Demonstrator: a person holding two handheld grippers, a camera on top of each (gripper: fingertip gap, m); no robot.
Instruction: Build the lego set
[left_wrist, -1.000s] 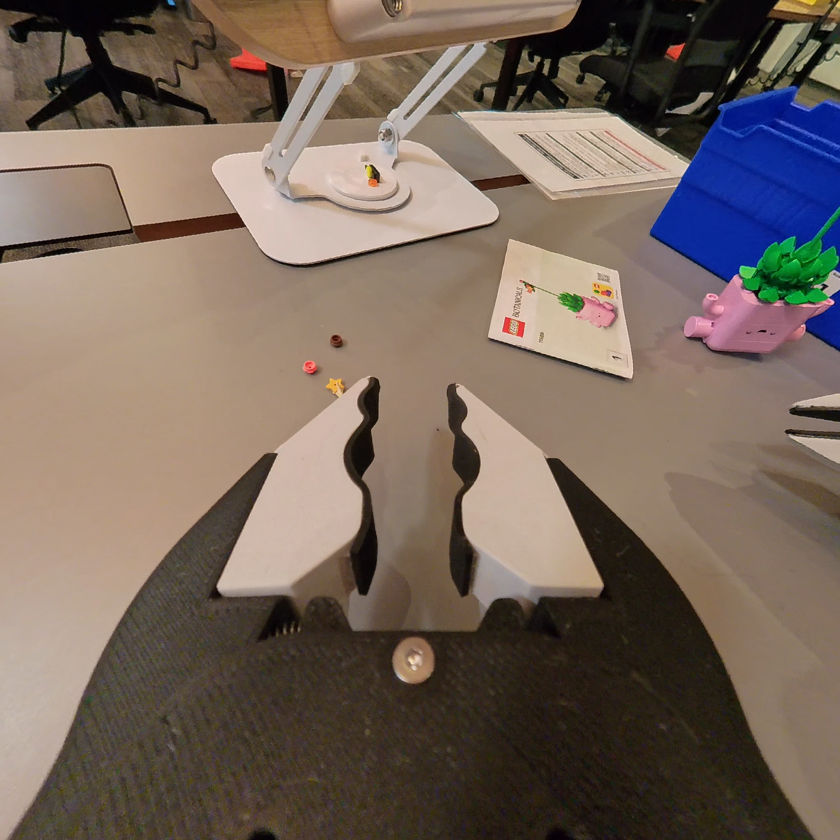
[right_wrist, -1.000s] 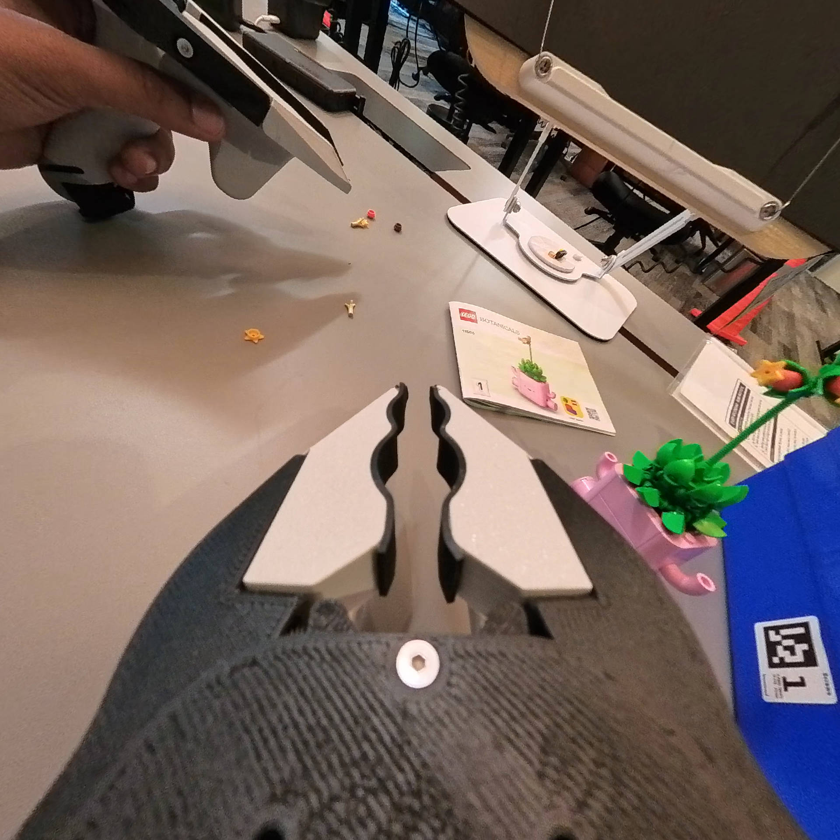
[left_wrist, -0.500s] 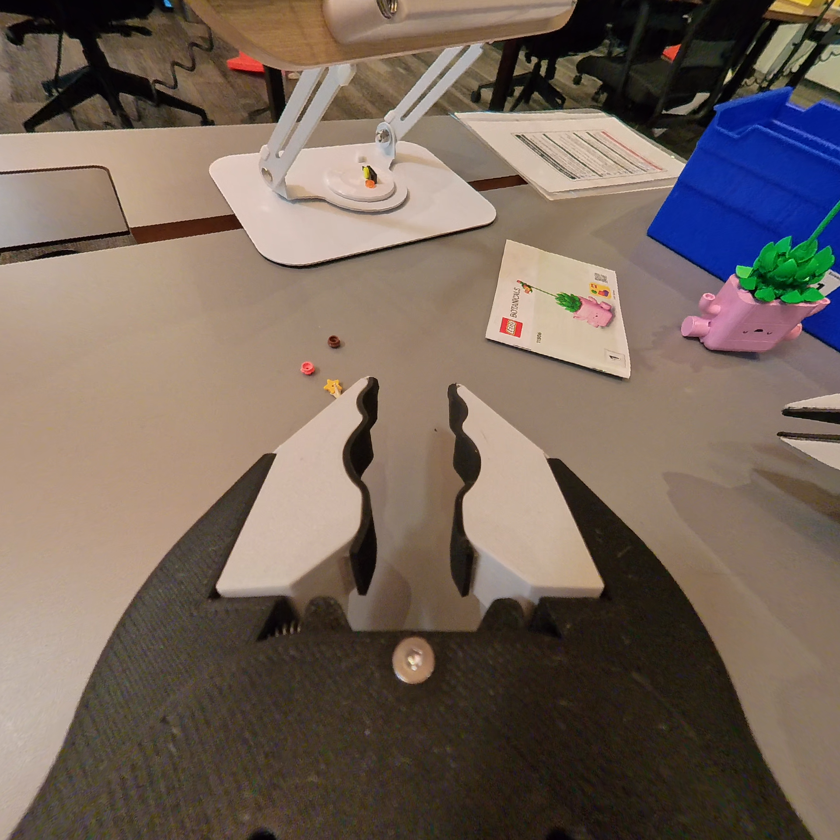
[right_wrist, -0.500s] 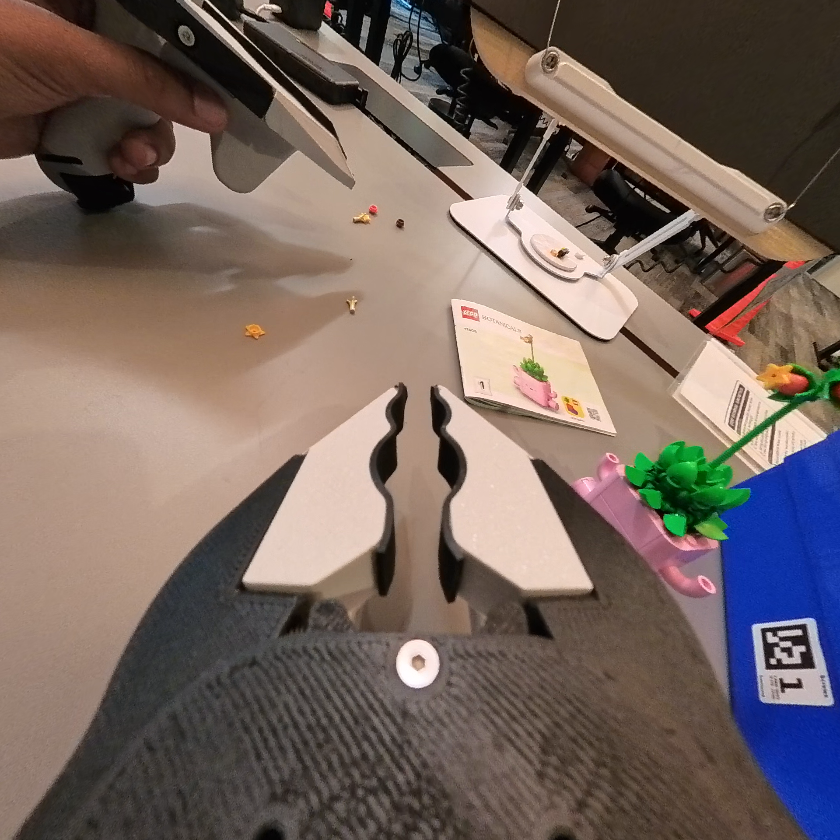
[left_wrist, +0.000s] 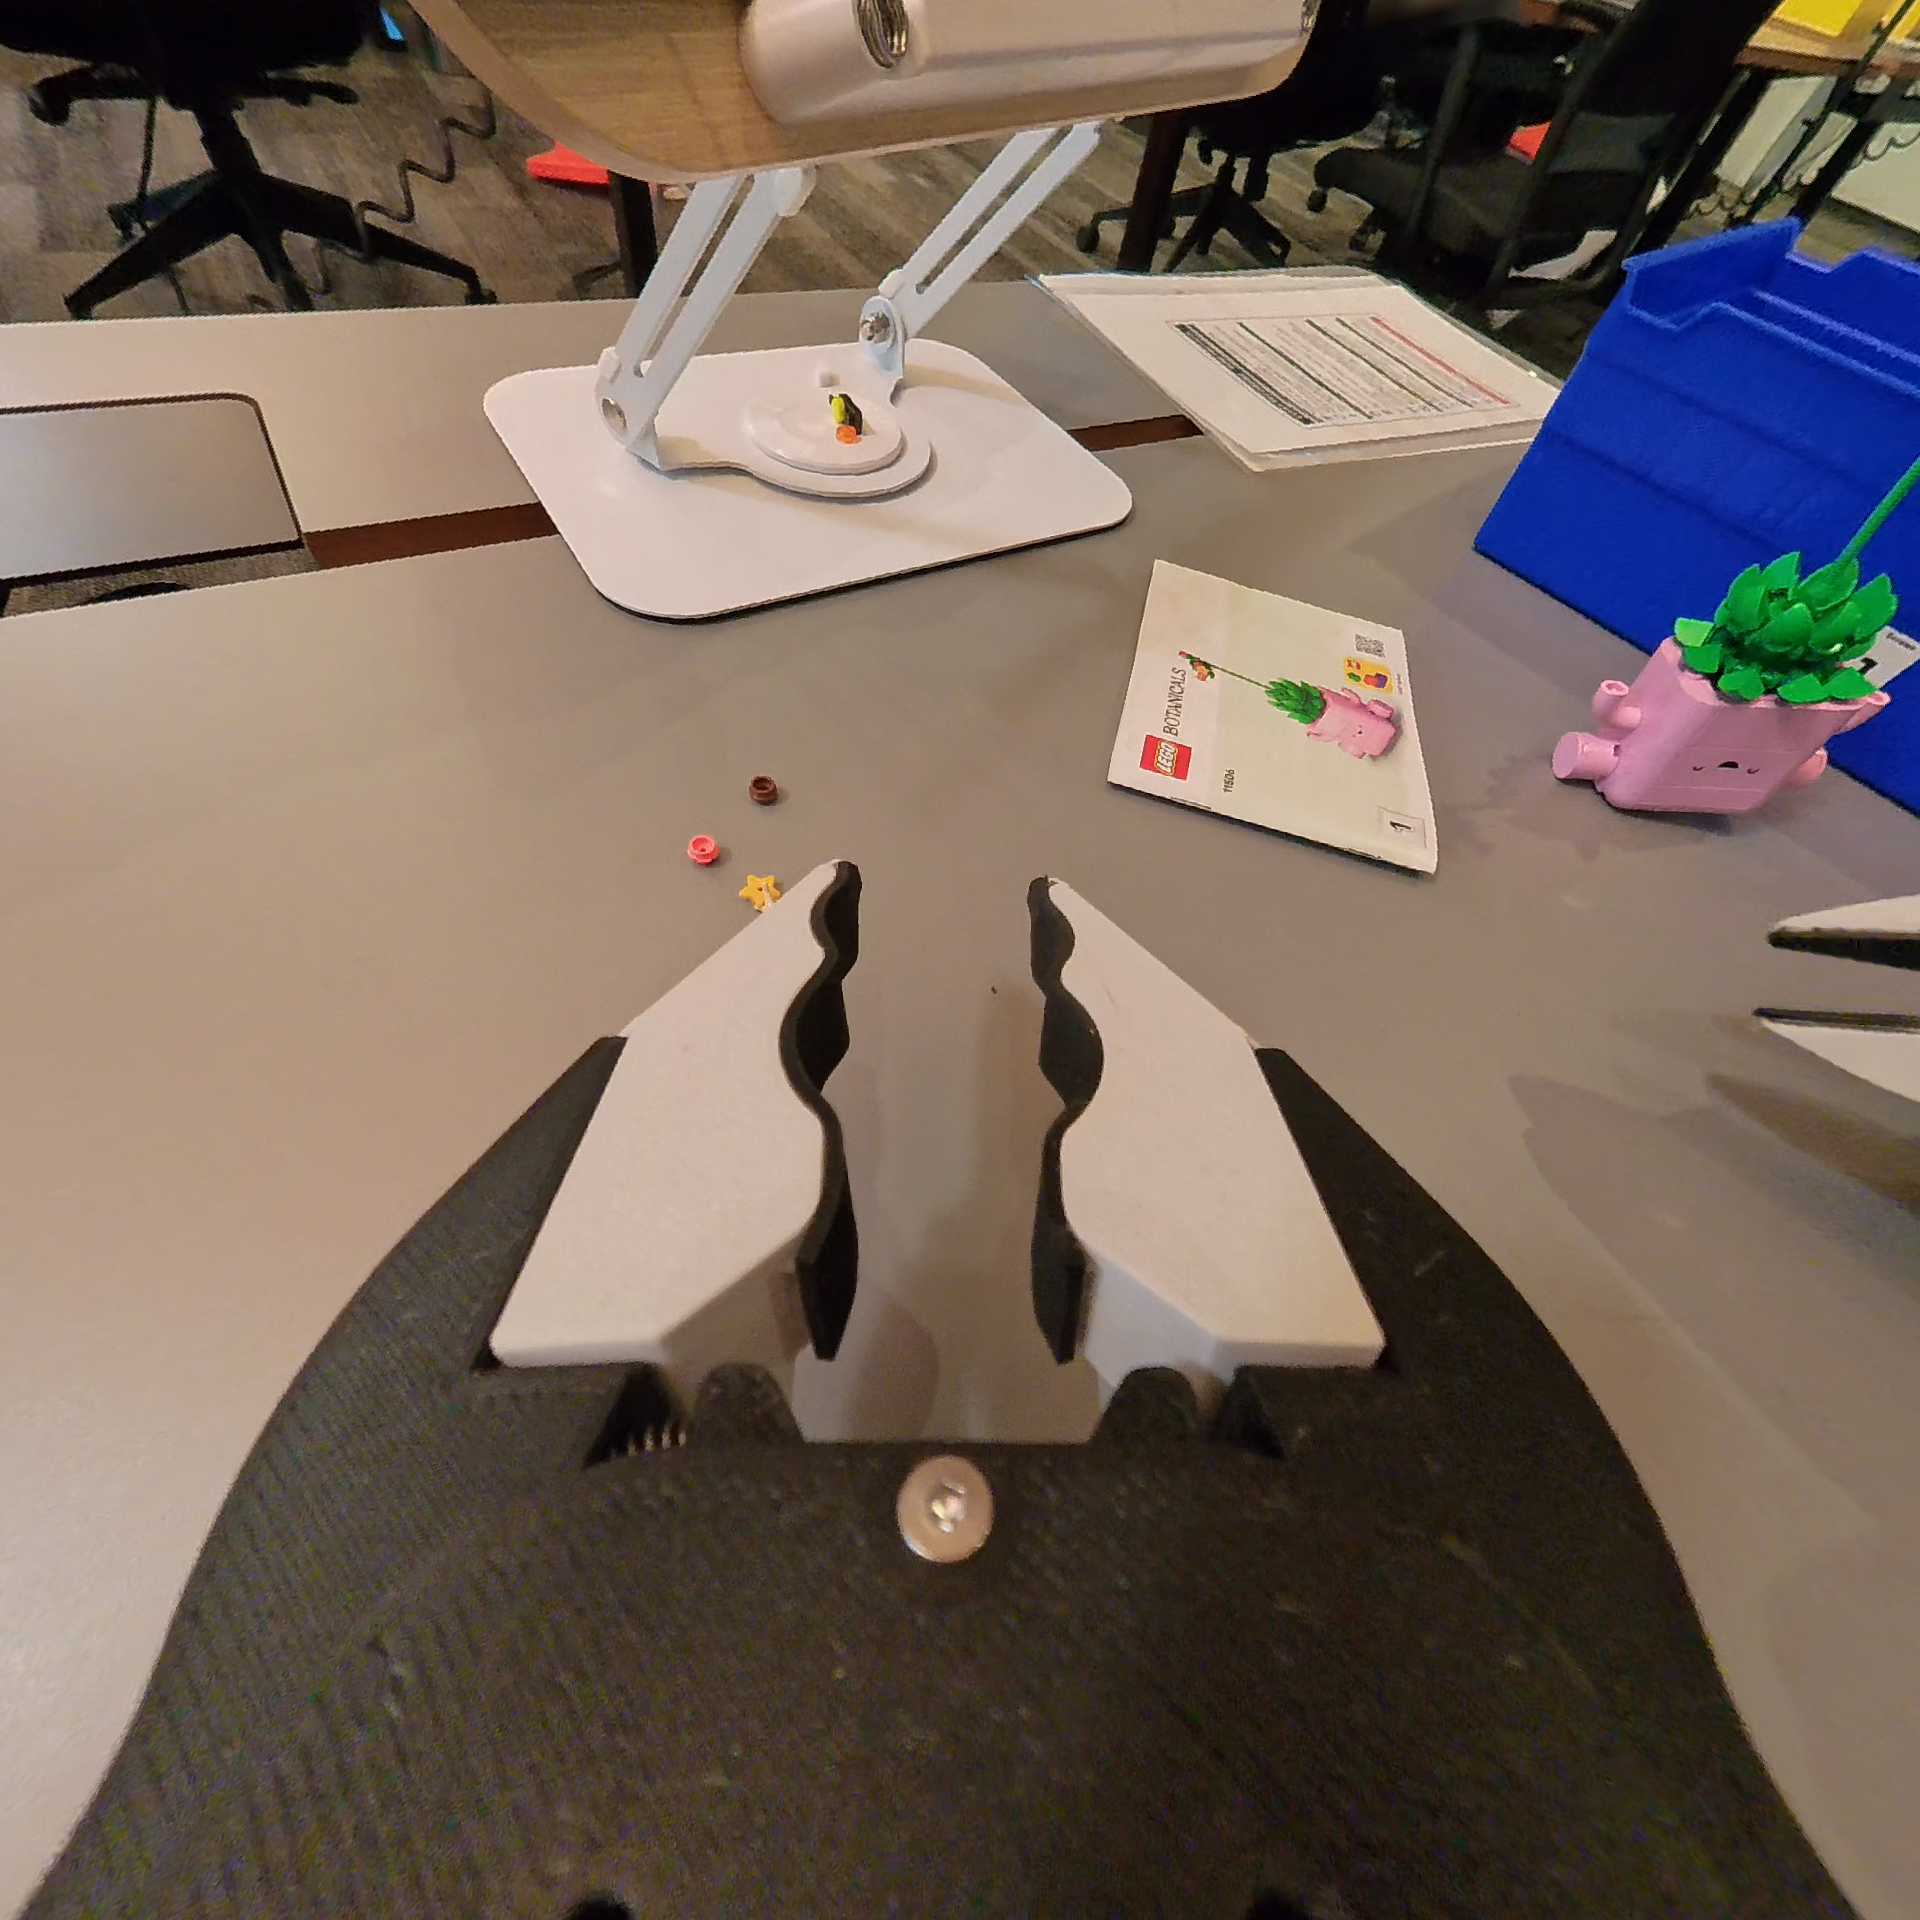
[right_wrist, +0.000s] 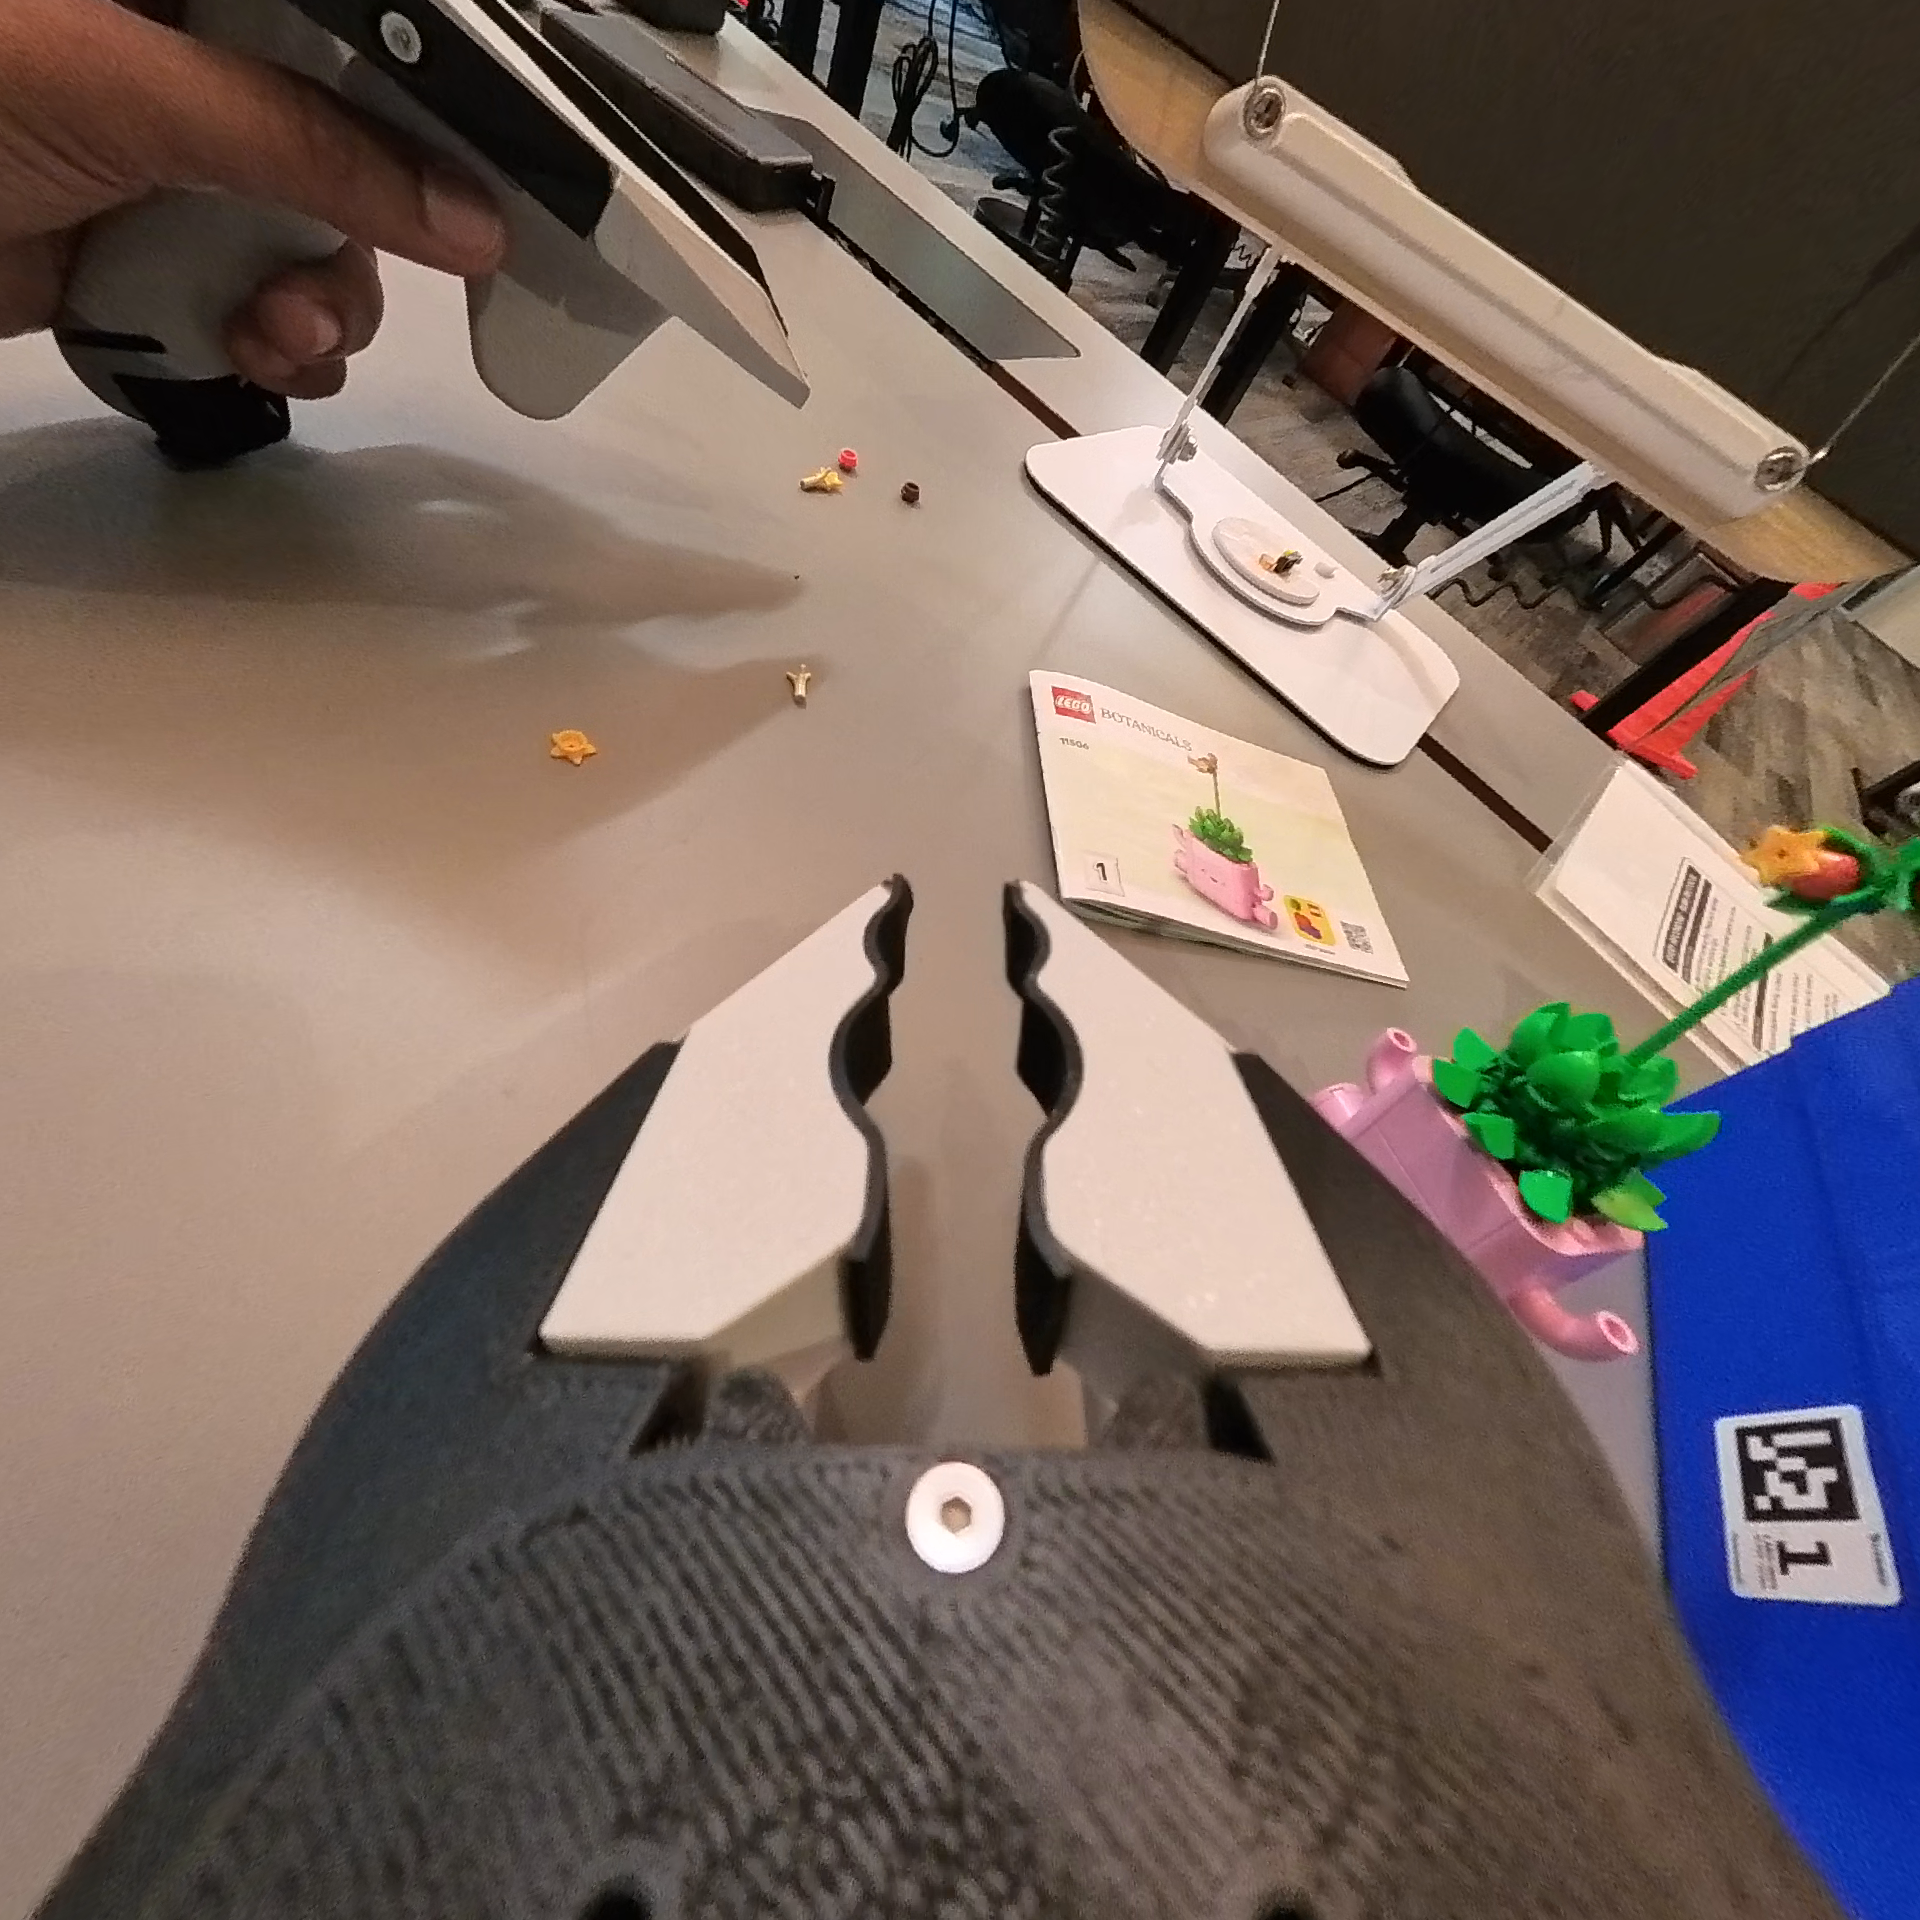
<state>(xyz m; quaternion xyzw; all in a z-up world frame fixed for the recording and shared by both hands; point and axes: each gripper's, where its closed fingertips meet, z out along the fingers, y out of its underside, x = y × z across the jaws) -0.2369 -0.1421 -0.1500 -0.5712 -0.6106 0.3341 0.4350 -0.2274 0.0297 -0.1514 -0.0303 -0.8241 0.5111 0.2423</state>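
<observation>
Little has shifted — both left tongs (left_wrist: 943, 883) and right tongs (right_wrist: 954, 896) hover parted and empty, the yellow star piece (left_wrist: 760, 889) just left of the left tips — nearer that hand.

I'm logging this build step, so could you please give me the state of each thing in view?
Left hand-held gripper: open, empty.
Right hand-held gripper: open, empty.
Pink pot model: tipped over beside the blue bin.
Instruction booklet: closed, flat.
Loose small pieces: unattached on the table.
</observation>
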